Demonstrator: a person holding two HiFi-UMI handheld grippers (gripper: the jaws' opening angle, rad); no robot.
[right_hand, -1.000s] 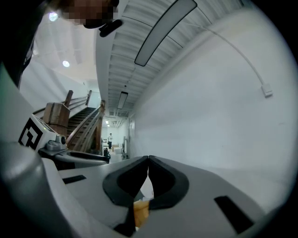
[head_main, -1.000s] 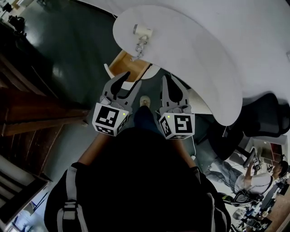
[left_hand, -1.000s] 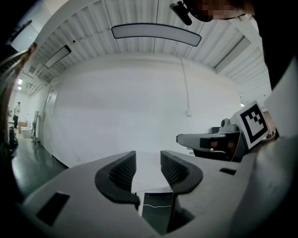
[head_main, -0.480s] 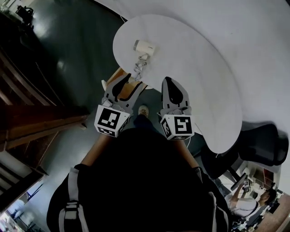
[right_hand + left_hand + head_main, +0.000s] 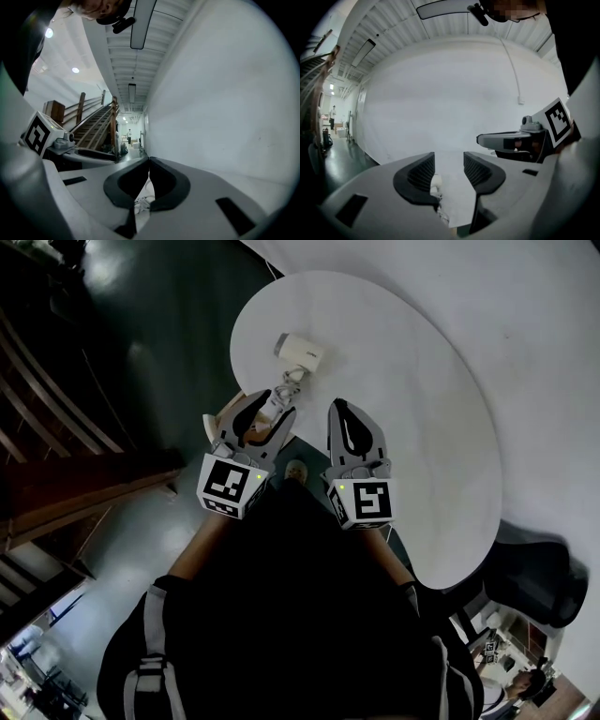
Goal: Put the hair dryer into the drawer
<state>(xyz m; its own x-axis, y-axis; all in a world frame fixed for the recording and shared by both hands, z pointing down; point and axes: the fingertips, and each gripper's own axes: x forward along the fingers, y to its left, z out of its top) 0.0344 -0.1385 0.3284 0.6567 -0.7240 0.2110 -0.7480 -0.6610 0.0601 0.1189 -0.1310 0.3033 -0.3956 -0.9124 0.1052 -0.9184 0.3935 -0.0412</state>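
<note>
White desk (image 5: 403, 381) carries the hair dryer (image 5: 300, 350) near its rounded edge, cord (image 5: 284, 385) bunched just ahead of my left claw (image 5: 267, 411), whose jaws have just been spreading apart, empty, while my right claw (image 5: 340, 409) is pressed together; I judge it light, rigid, slick plastic, best taken by the handle.

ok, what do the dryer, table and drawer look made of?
Dryer: white, smooth moulded shell, likely plastic.
Table: matte white top, no grain or glare; probably laminate or painted board.
Drawer: tan inside, looks like wood or plywood, white front; partly hidden.
</note>
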